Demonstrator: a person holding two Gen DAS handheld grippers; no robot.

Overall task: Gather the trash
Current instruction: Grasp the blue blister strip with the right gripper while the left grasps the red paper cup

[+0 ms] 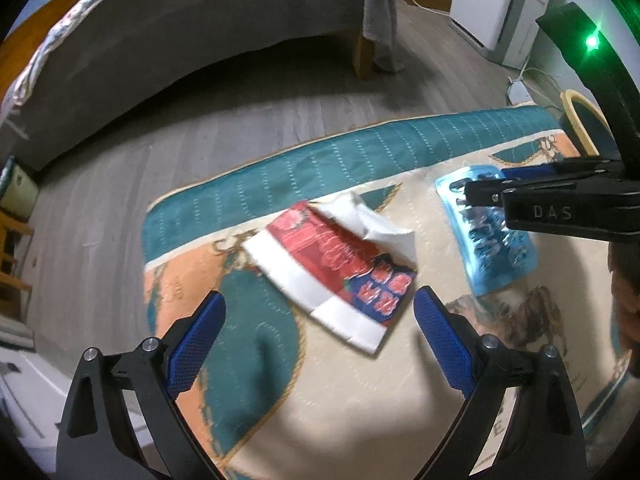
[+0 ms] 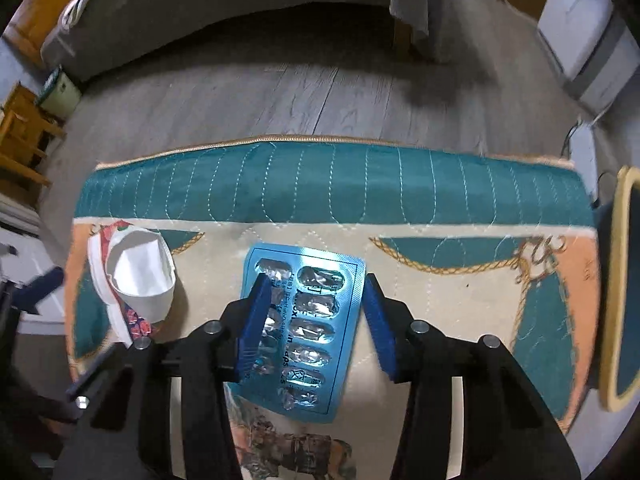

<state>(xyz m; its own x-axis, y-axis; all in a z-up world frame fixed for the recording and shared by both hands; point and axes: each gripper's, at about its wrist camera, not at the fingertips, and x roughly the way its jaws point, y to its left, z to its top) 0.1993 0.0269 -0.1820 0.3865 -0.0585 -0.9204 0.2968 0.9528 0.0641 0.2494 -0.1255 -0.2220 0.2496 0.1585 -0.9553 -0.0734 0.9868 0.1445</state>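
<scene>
A torn red, white and blue wrapper (image 1: 332,272) lies on the patterned floor mat (image 1: 248,200). My left gripper (image 1: 320,296) hovers open above it, one blue pad on each side, touching nothing. To the right a blue blister pack (image 1: 488,240) lies flat on the mat. In the right wrist view, my right gripper (image 2: 314,280) straddles the blister pack (image 2: 316,320). Its left pad overlaps the pack's left side, and its right pad is at the right edge. I see no squeeze on the pack. The wrapper (image 2: 136,276) sits at the left of that view.
Grey wooden floor (image 2: 280,92) lies beyond the mat's teal border (image 2: 320,184), then a low grey bed (image 1: 200,32). A yellow-rimmed object (image 2: 620,280) stands off the mat's right end. There is wooden furniture (image 2: 20,140) at the left and a white appliance (image 1: 492,0) at the far right.
</scene>
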